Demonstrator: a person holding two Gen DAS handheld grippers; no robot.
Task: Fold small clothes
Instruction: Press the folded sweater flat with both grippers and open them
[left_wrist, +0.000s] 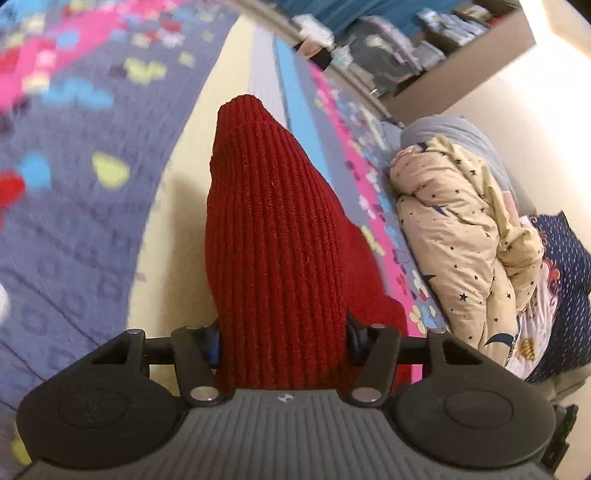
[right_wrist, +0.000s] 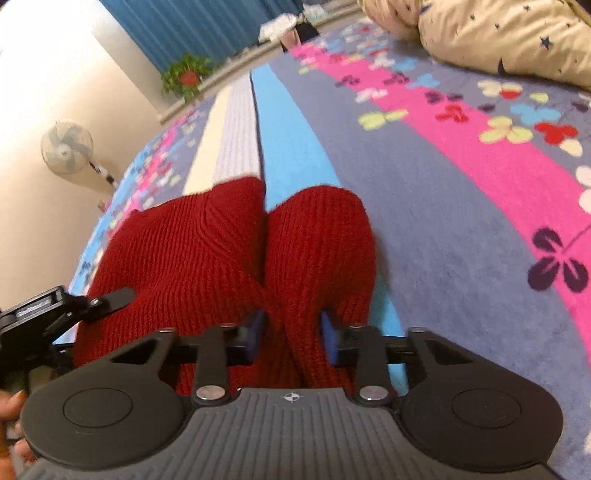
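A small dark red ribbed knit garment (left_wrist: 273, 236) hangs from my left gripper (left_wrist: 283, 338), whose jaws are shut on its near end; it is lifted above the bedspread (left_wrist: 74, 206). In the right wrist view the same red garment (right_wrist: 207, 251) bulges in two lobes, and my right gripper (right_wrist: 291, 336) is shut on the right lobe's near edge, low over the bedspread (right_wrist: 443, 206). The left gripper (right_wrist: 55, 314) shows at the left edge of that view, on the garment's other side. The blue finger pads (right_wrist: 328, 332) press into the knit.
The bedspread is grey-blue with pink, blue, cream stripes and flower prints. A bundled cream star-print quilt (left_wrist: 461, 229) lies at the bed's side and also shows in the right wrist view (right_wrist: 498, 33). A fan (right_wrist: 66, 147), a potted plant (right_wrist: 186, 75) and blue curtains stand beyond the bed.
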